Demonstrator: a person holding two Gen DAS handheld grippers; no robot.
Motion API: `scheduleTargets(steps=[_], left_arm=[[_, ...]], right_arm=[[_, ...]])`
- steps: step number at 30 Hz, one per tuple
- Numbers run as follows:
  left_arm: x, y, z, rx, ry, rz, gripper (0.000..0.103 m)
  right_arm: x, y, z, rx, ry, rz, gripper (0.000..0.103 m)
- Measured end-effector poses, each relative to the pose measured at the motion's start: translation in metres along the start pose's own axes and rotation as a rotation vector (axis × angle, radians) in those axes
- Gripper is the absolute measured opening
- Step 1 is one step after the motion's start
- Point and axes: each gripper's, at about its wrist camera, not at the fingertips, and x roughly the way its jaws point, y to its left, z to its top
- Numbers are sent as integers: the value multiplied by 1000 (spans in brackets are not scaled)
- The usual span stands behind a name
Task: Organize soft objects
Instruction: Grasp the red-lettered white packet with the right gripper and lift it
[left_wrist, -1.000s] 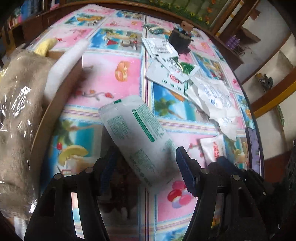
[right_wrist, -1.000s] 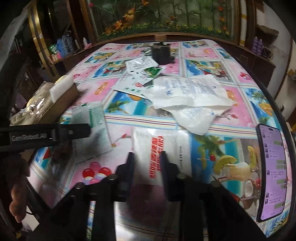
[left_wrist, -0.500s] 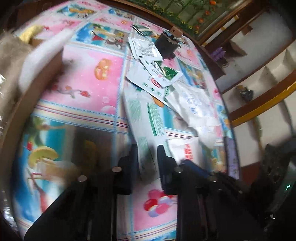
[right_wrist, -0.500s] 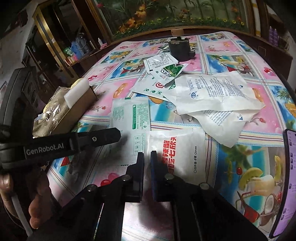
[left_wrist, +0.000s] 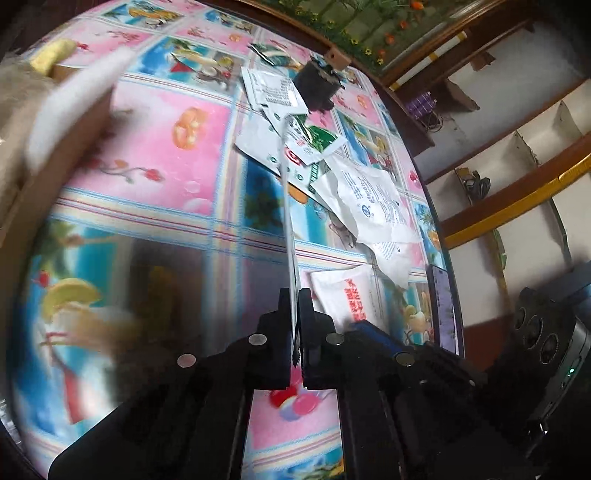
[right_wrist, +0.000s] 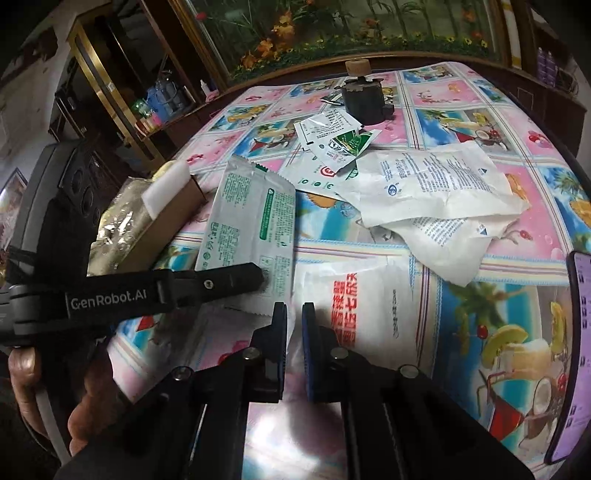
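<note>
Slippage is the main risk here. The left gripper (left_wrist: 294, 314) has its jaws pressed together on the near edge of the green-printed white pouch (right_wrist: 251, 221), which stands on edge between the pads and reaches toward 12 o'clock in the left wrist view; from the right wrist camera the same pouch leans up at 10 o'clock, its far end lifted over the cardboard box (right_wrist: 173, 210). Only a thin strip of film is caught, so a quick swing could pull the slick wrapper free and drop it back on the patterned tablecloth (left_wrist: 155, 155).

The right gripper (right_wrist: 294, 321) has its jaws opening, a narrow gap showing between them, with the left edge of the red-lettered white bag (right_wrist: 373, 310) lying in that gap. Whether the pads press on the bag I cannot tell; I judge the hold to be loosening. If the hand lifts now, the bag probably stays behind or comes up by a corner and sags.

Both tools work close together near 6 o'clock, and the left gripper's arm crosses the right wrist view at 9 o'clock, so a careless move could knock them. The smartphone (right_wrist: 576, 350) lies at 3 o'clock by the table edge and could be swept off.
</note>
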Motion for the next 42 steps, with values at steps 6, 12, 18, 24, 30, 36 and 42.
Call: scheduleTargets(steps=[6, 12, 18, 24, 30, 36, 42], left_arm=[[-20, 15, -16, -8, -1, -34, 2], [-32, 23, -29, -28, -2, -77, 2], [-38, 27, -36, -24, 9, -91, 2], [-44, 29, -43, -28, 7, -122, 2], [-64, 30, -49, -30, -11, -163, 1], [-71, 29, -52, -1, -34, -115, 1], [-48, 45, -49, -34, 37, -42, 4]], right_arm=[[-21, 2, -9, -7, -58, -80, 82], [1, -20, 3, 72, 21, -169, 81], [21, 12, 6, -75, 63, -340, 47], [15, 18, -1, -72, 64, -222, 34], [5, 38, -16, -67, 27, -130, 34], [10, 50, -18, -68, 55, -61, 34], [17, 58, -23, -105, 78, -50, 34]])
